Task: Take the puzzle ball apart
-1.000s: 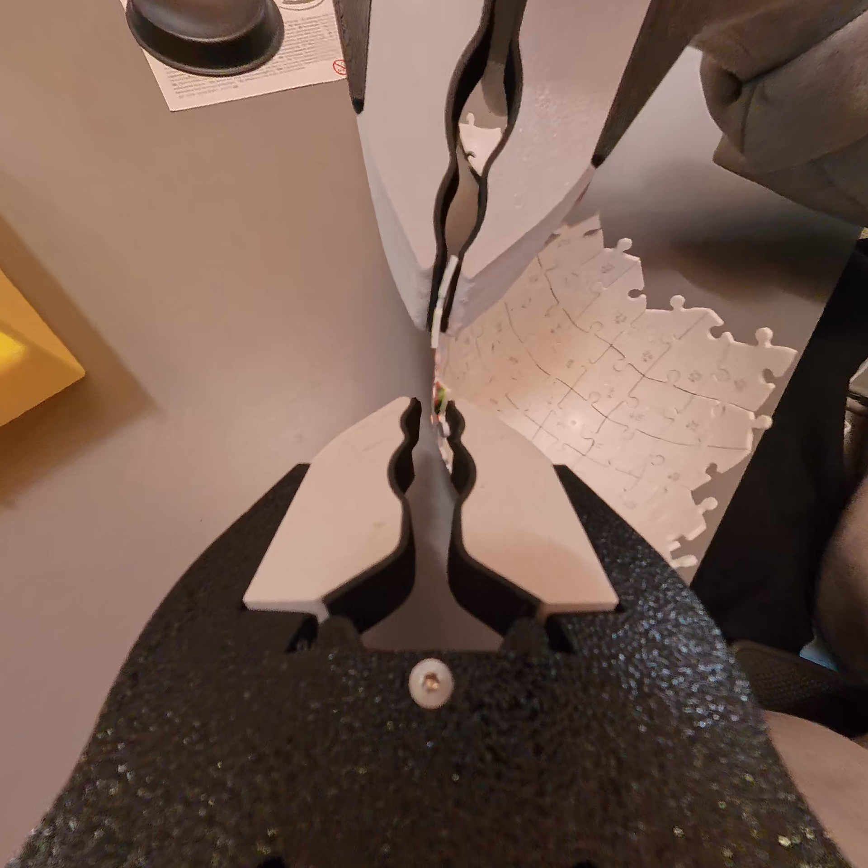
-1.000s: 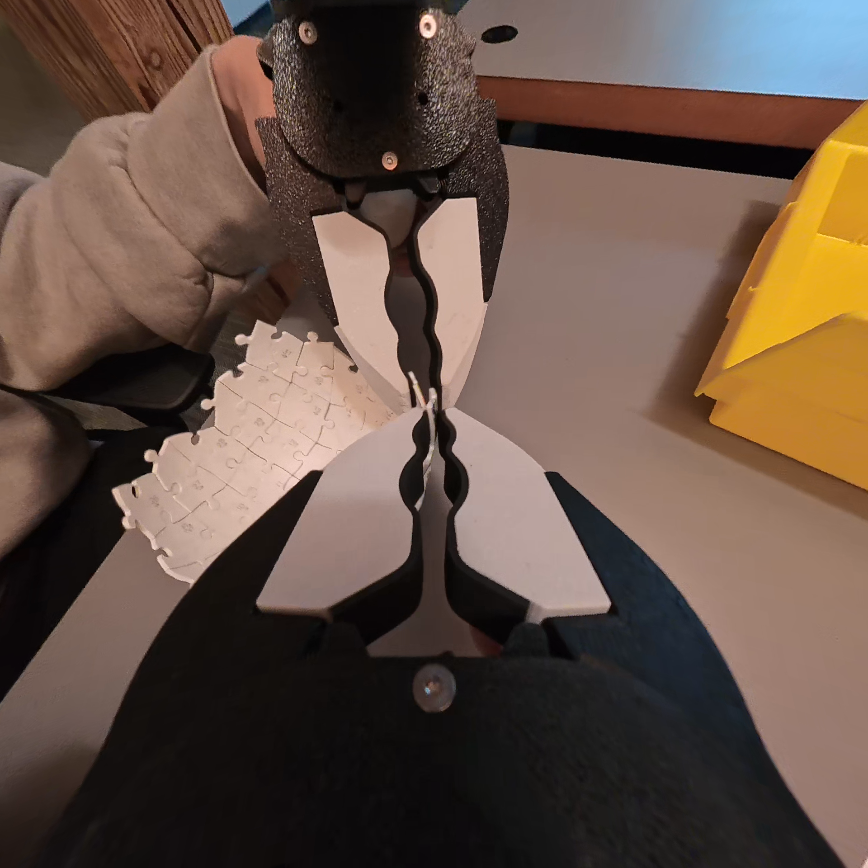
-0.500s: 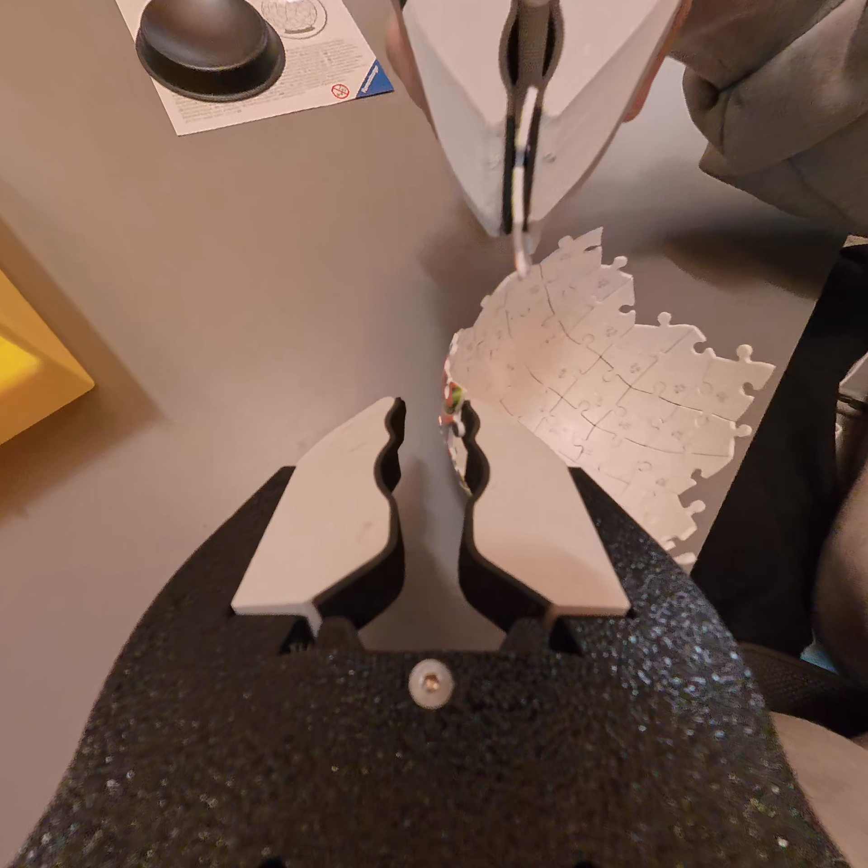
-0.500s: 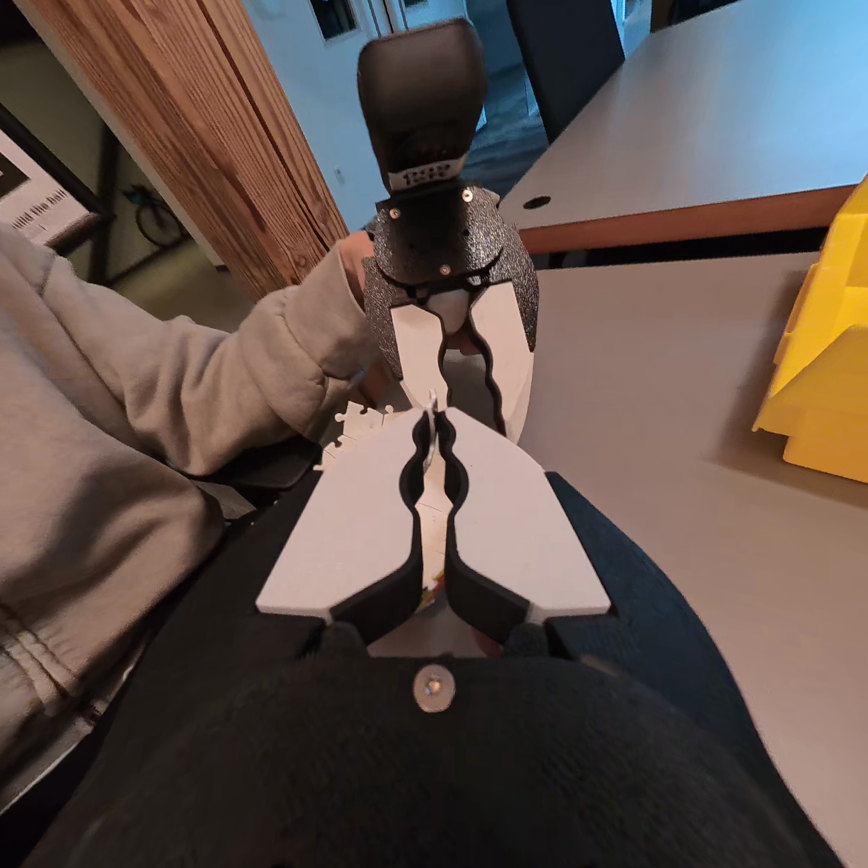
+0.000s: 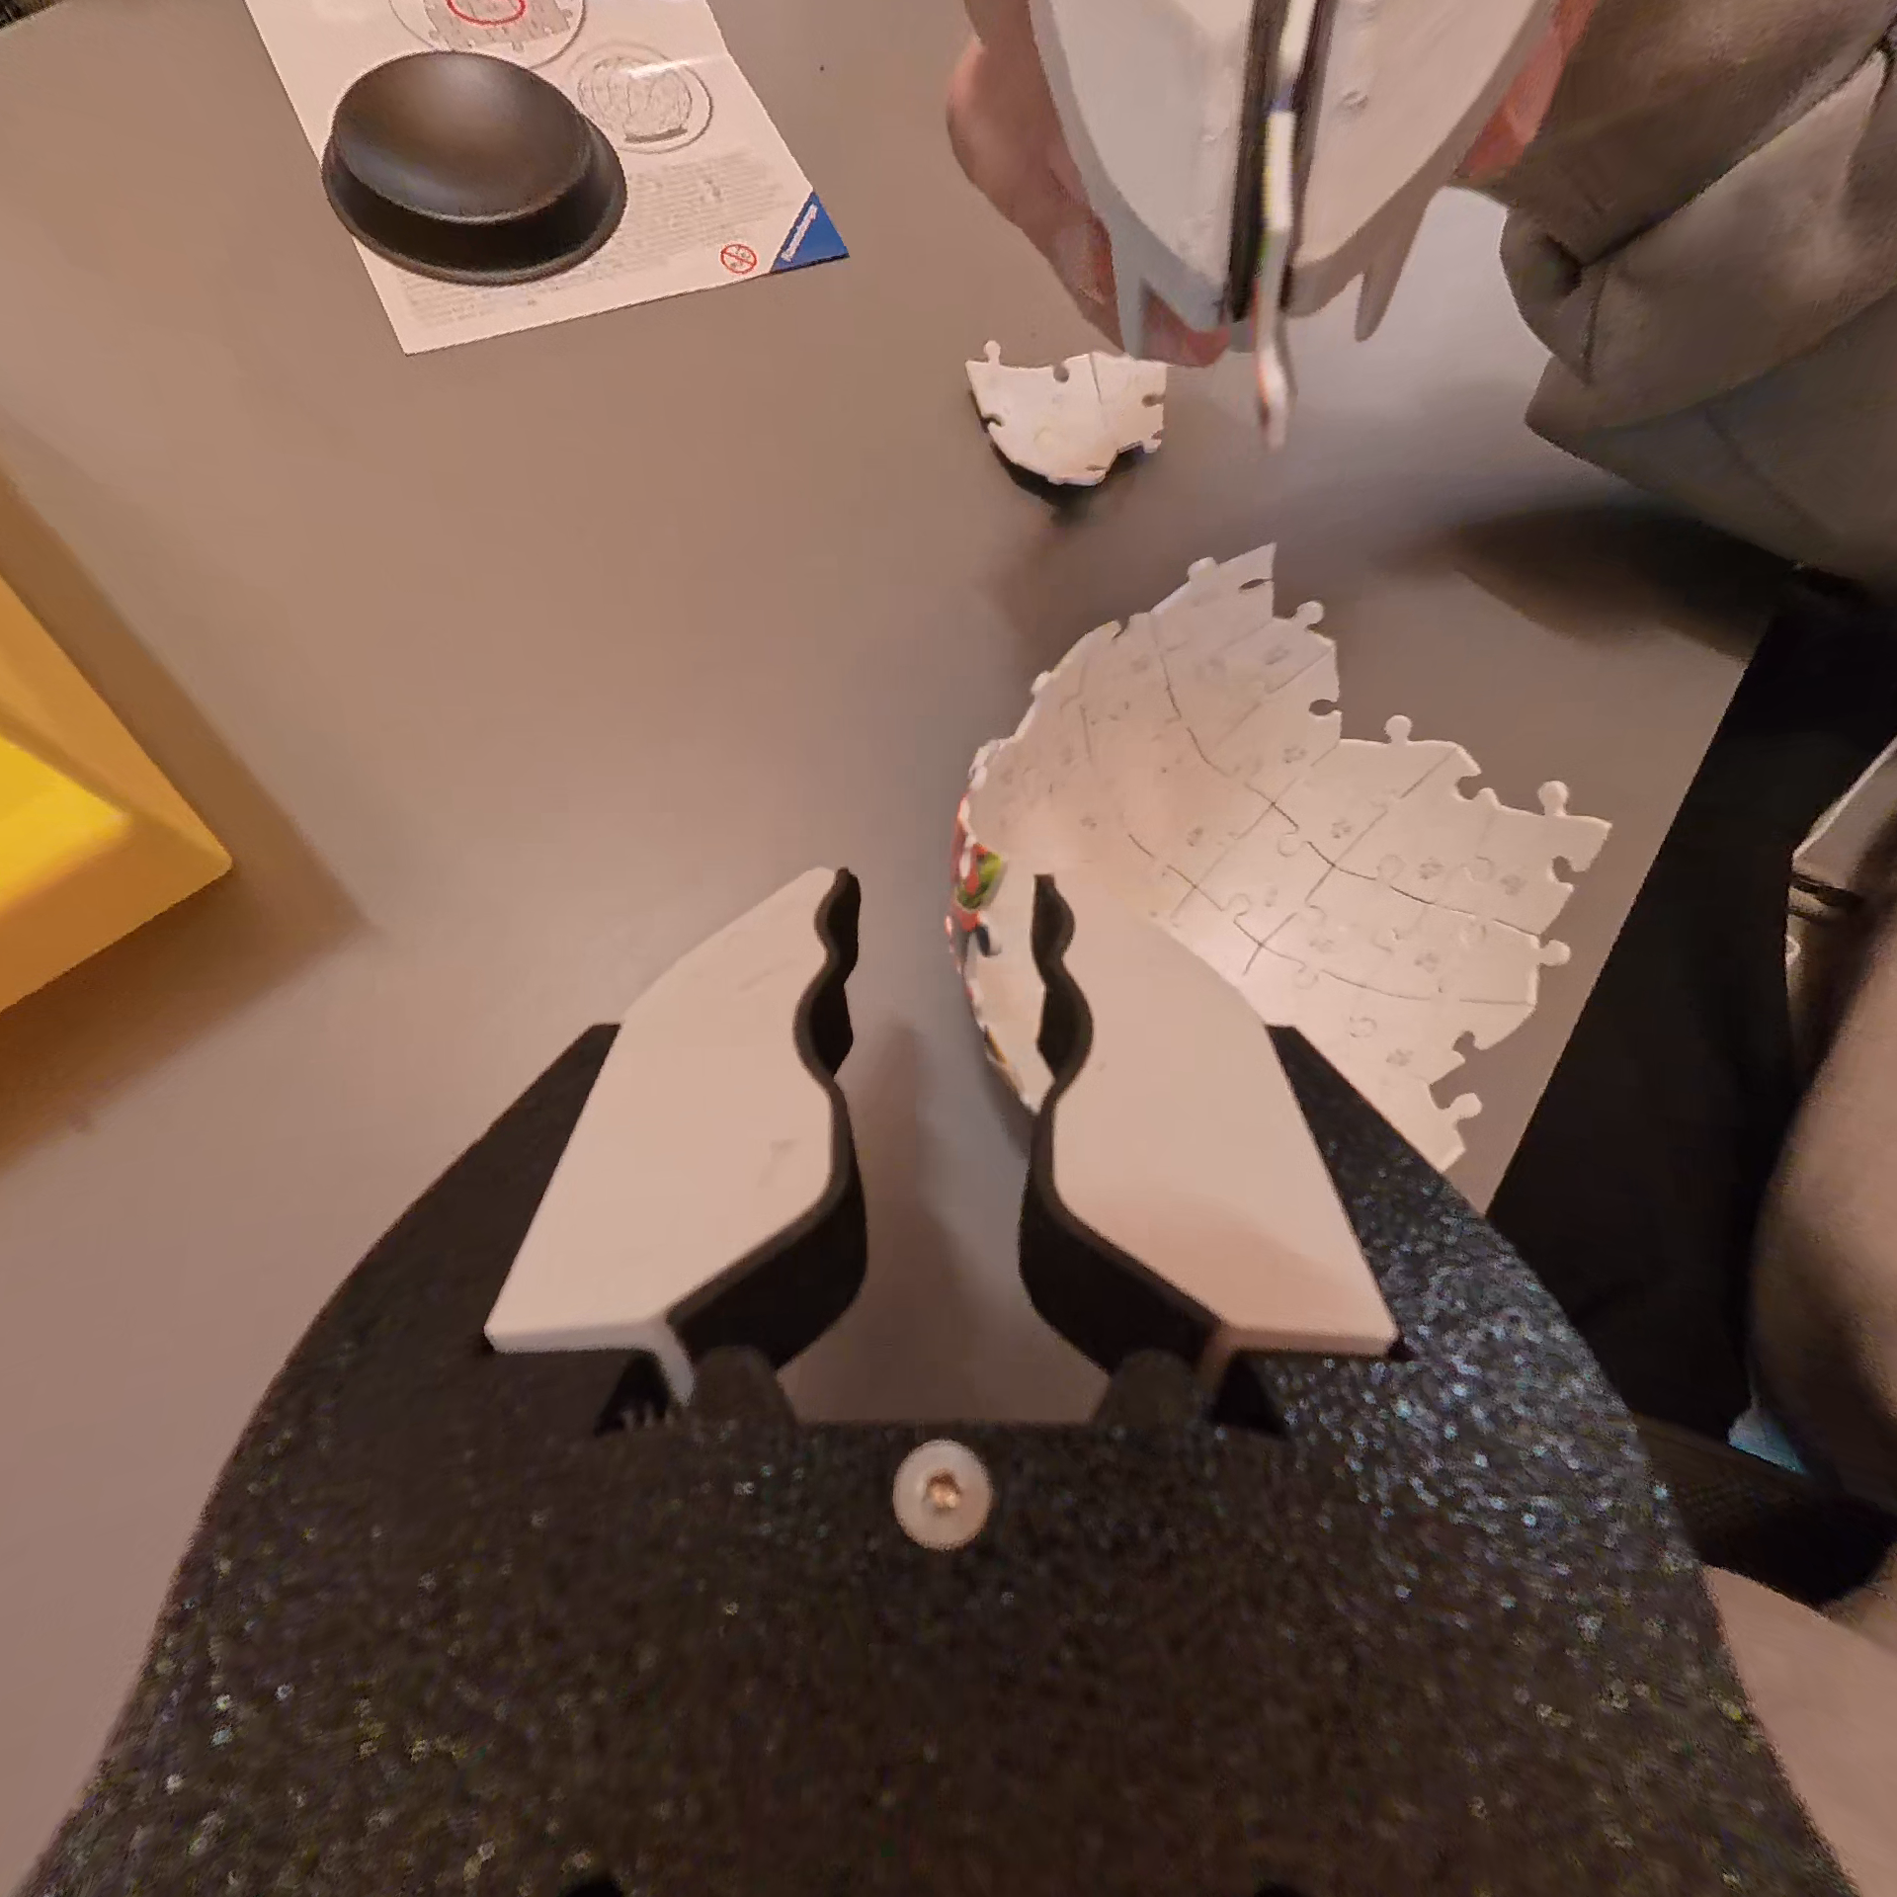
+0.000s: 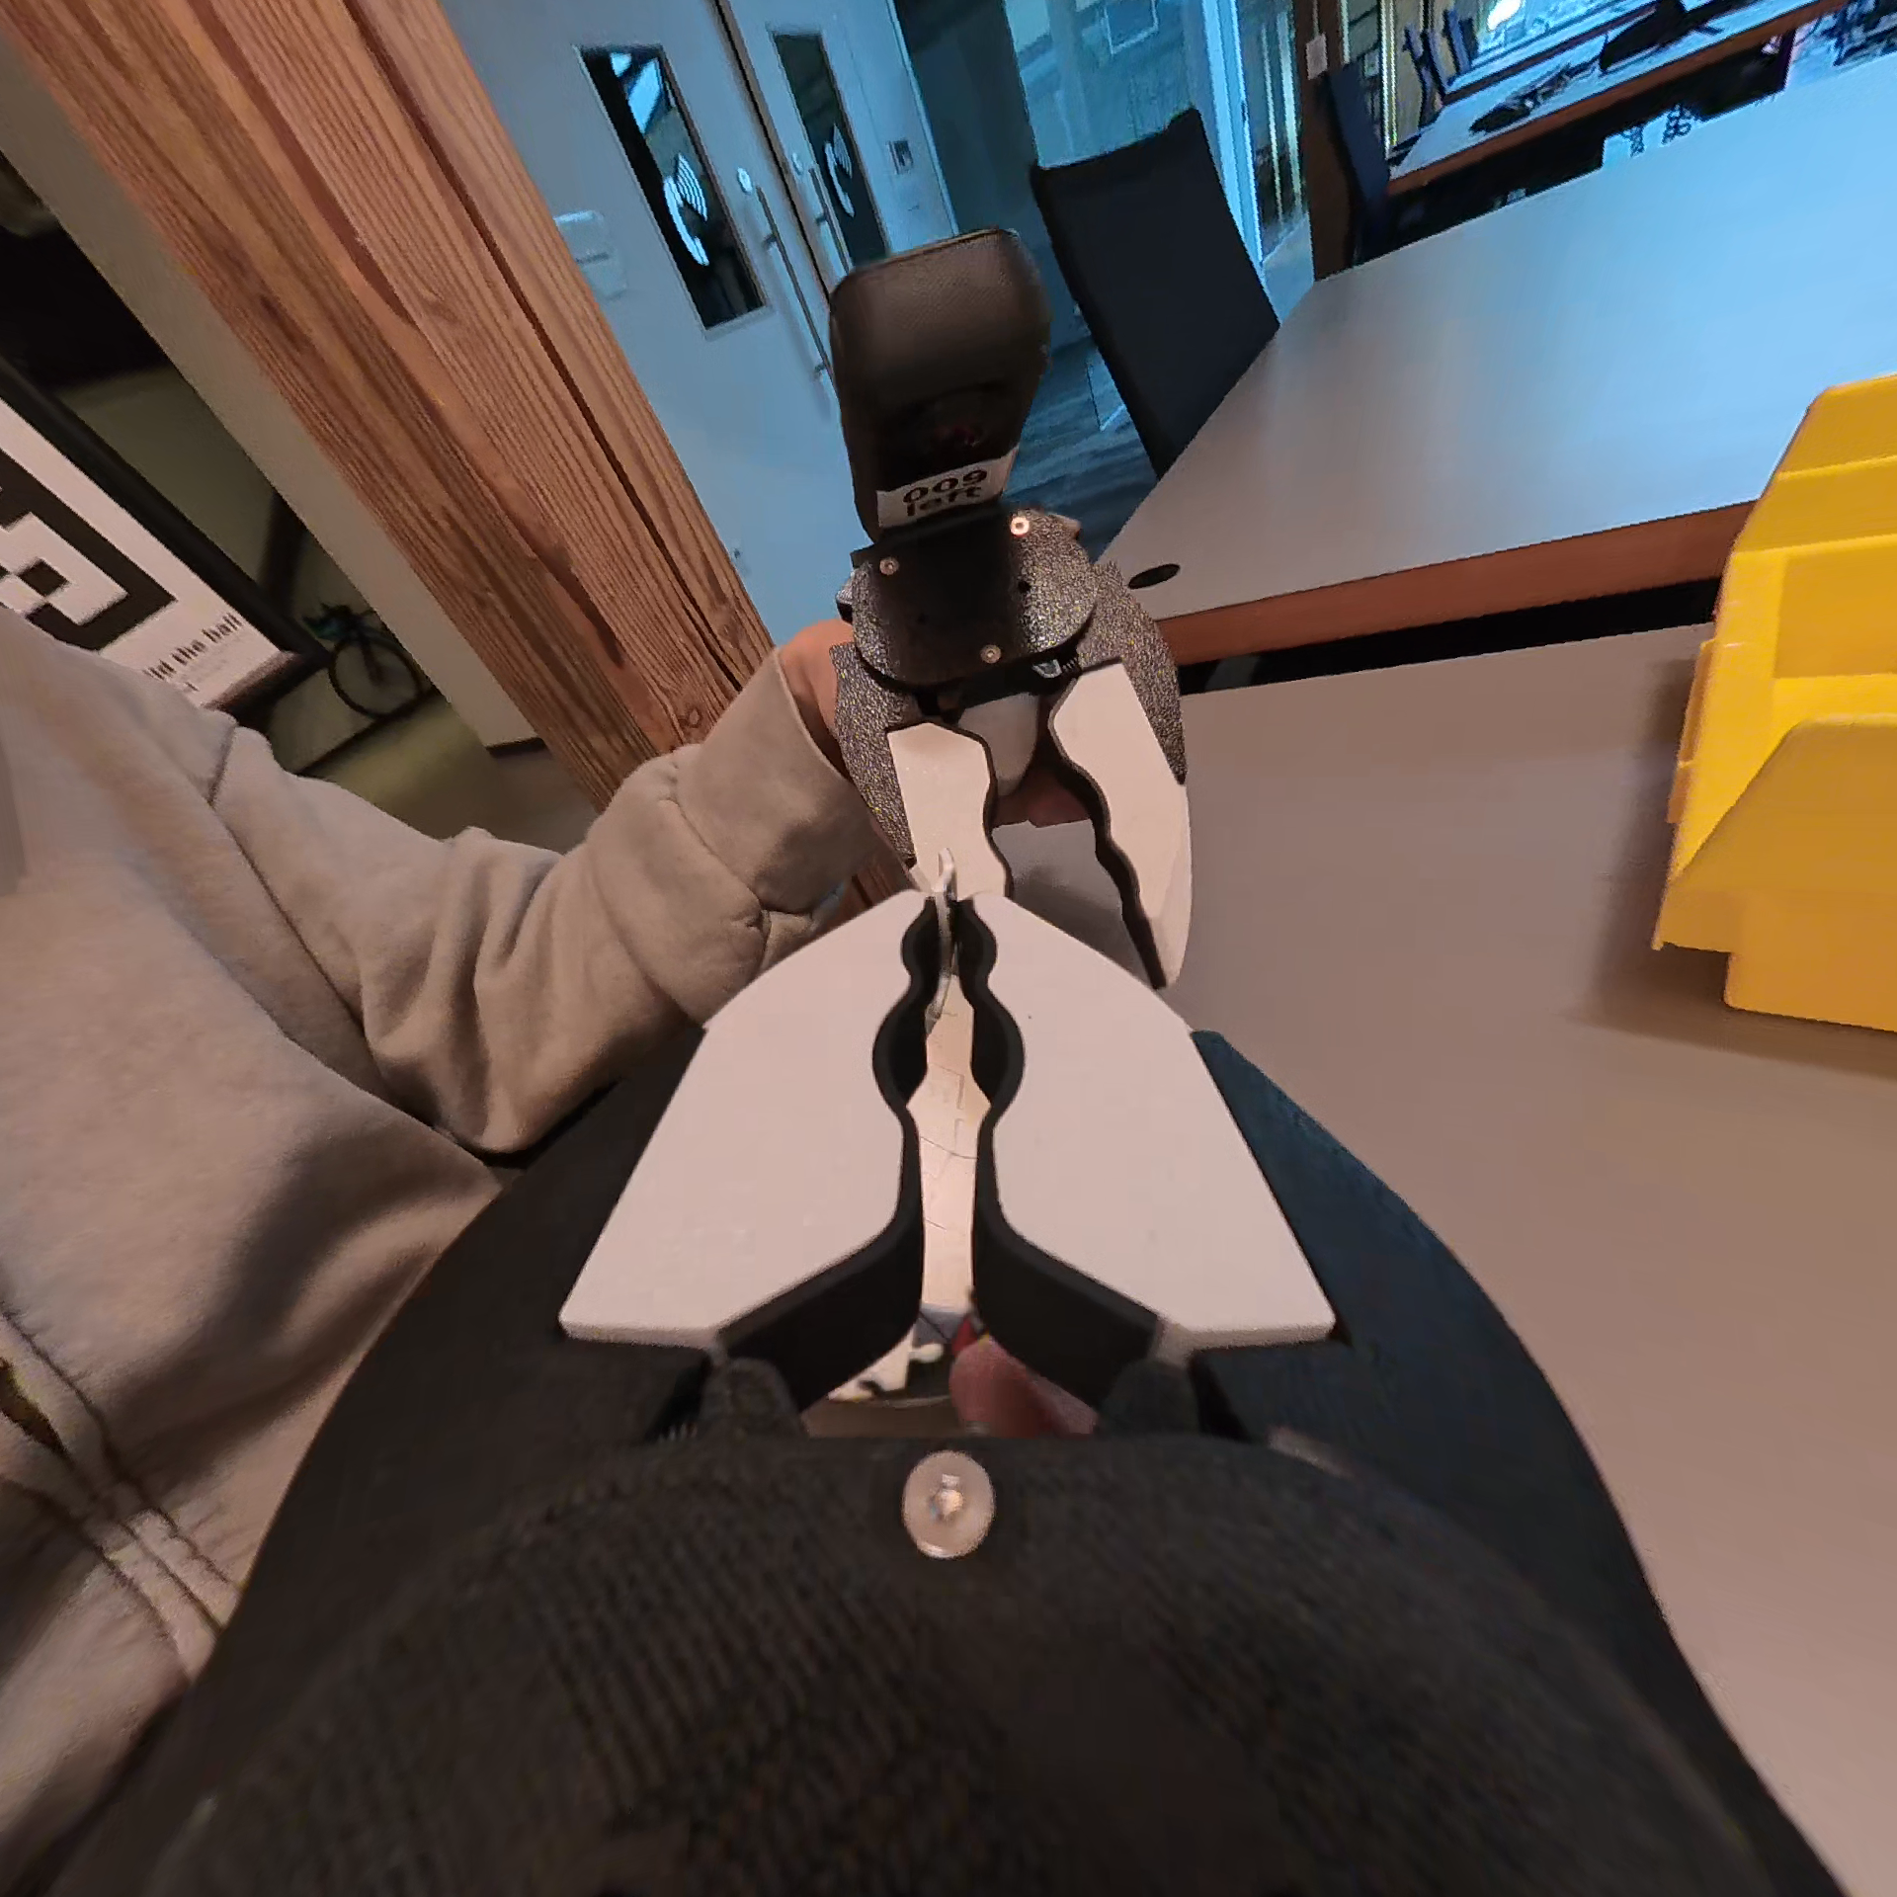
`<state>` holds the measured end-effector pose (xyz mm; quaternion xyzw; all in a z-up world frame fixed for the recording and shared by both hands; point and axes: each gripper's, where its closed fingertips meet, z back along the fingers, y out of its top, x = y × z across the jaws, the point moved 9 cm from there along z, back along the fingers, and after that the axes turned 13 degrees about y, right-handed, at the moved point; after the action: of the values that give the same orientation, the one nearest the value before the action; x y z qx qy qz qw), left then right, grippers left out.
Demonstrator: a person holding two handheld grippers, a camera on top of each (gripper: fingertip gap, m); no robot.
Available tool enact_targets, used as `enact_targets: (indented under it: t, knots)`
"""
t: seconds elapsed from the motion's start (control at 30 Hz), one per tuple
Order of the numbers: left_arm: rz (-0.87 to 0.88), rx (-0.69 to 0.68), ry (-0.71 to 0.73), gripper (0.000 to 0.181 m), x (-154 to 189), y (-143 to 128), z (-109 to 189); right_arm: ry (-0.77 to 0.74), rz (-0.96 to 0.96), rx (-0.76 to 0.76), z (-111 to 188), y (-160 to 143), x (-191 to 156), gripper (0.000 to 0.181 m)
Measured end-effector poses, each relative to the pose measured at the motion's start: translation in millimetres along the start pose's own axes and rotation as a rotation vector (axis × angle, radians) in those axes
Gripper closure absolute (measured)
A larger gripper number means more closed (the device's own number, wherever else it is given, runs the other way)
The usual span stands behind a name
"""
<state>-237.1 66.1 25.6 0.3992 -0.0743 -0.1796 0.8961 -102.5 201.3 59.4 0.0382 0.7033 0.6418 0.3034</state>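
The curved white shell of the puzzle ball (image 5: 1293,852) lies inner side up on the grey table (image 5: 575,636). My left gripper (image 5: 942,895) is open, and the shell's coloured edge stands between its jaws, close to the right finger. A small clump of joined pieces (image 5: 1068,416) lies farther off. My right gripper (image 5: 1257,298) hangs above that clump, shut on a single puzzle piece (image 5: 1273,385). In the right wrist view the right gripper (image 6: 946,908) pinches the piece (image 6: 944,878) edge-on. The open left gripper (image 6: 1073,924) faces it just beyond.
A black round stand (image 5: 472,175) sits on a paper leaflet (image 5: 667,216) at the far left. A yellow bin (image 5: 82,821) stands at the left, also in the right wrist view (image 6: 1807,760). Grey sleeves (image 5: 1725,257) (image 6: 411,924) and a wooden post (image 6: 411,359) are close by. My hands' fingertips stand some 9 centimetres from each other.
My right gripper pulled a piece off the shell and lifted away with it. My left gripper opened and let go of the shell's edge. The small clump came into view.
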Motion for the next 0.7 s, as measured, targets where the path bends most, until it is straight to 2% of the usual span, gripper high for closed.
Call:
enact_targets:
  t: [0.03,0.13,0.23,0.37,0.43,0.53,0.7]
  knots:
    - [-0.002,0.0,0.004,0.149,1,1,3,-0.005,-0.011,0.015,0,0,-2,0.178]
    - [-0.017,0.04,0.035,0.15,6,10,17,-0.063,-0.025,0.05,3,1,-5,0.178]
    - [0.01,0.144,0.033,0.155,14,28,33,-0.126,0.023,0.065,4,4,-11,0.178]
    - [0.061,0.238,-0.057,0.159,30,49,38,-0.126,0.087,0.038,-5,10,-21,0.178]
    - [0.053,0.252,-0.082,0.16,34,53,36,-0.126,0.13,-0.014,-10,9,-25,0.178]
    - [0.036,0.25,-0.102,0.18,35,53,34,-0.136,0.175,-0.054,-12,8,-29,0.178]
    - [0.06,0.262,-0.109,0.18,32,52,36,-0.151,0.181,-0.071,-9,5,-28,0.178]
